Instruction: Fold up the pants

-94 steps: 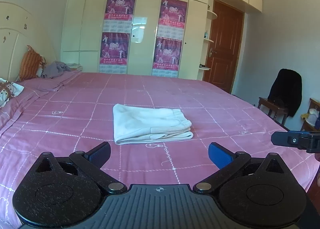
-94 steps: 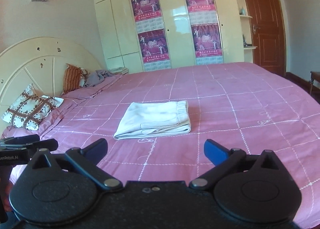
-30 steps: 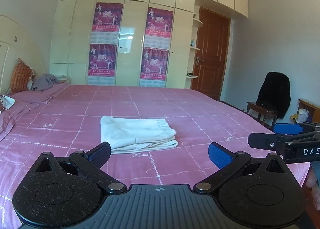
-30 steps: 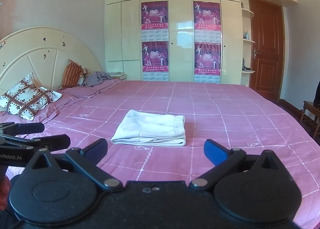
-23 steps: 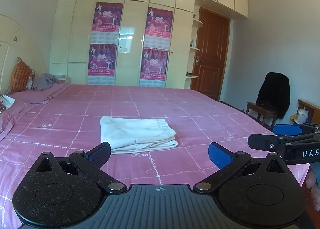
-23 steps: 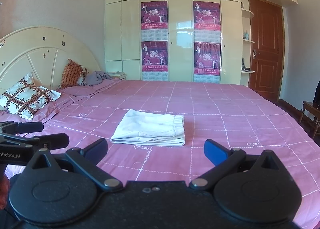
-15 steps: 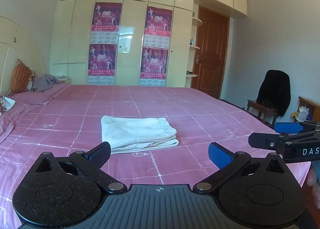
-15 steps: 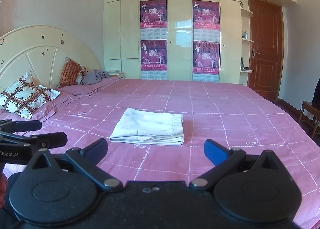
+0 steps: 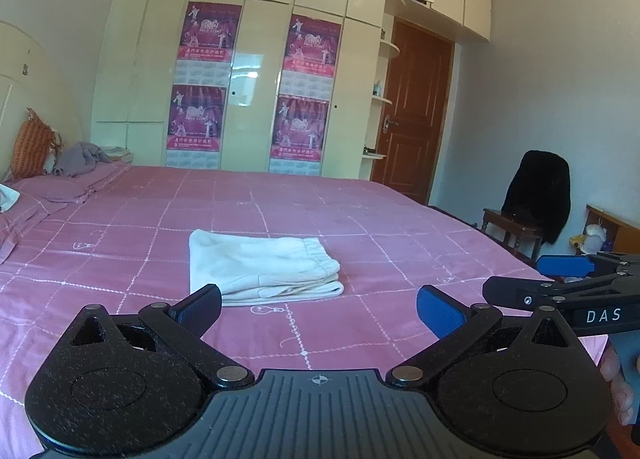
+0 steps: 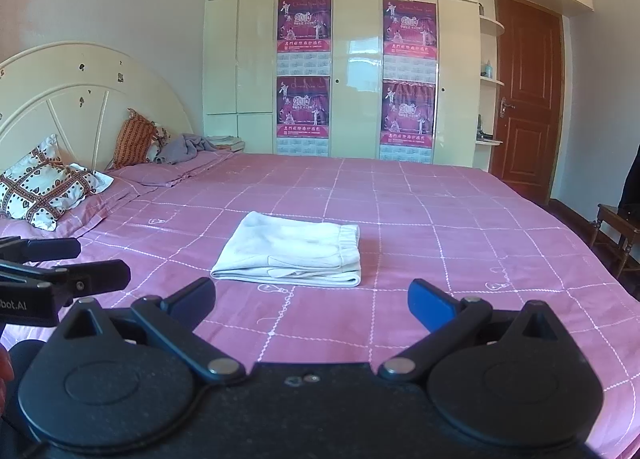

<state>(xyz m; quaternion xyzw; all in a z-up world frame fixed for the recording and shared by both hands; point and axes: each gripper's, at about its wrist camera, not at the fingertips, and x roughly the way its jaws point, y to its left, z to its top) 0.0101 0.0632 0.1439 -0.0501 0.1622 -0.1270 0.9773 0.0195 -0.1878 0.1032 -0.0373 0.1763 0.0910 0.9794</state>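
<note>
Nearest the camera, the left gripper (image 9: 318, 309) is held above the near edge of the bed (image 9: 400, 259), its 2 fingers (image 9: 198, 307) spread wide apart with nothing between them. The right gripper (image 10: 310, 301) is held the same way, its fingers (image 10: 430, 305) likewise set wide apart and empty. Each gripper is seen at the edge of the other's view, side by side and apart from the cloth.

Just beyond the fingertips, the pants (image 10: 292, 255) are laid flat on the pink checked bedspread (image 10: 440, 227), folded into a compact white rectangle with the elastic waistband turned to the right. No gripper is touching them.

Farther back, pillows (image 10: 44, 187) are propped against the cream headboard (image 10: 80, 99) on the left. A chair (image 9: 516, 231) draped with a dark garment is seen on the right. At the far wall, a cream wardrobe (image 10: 360, 59) carrying 4 posters is stood beside a brown door (image 10: 524, 99).
</note>
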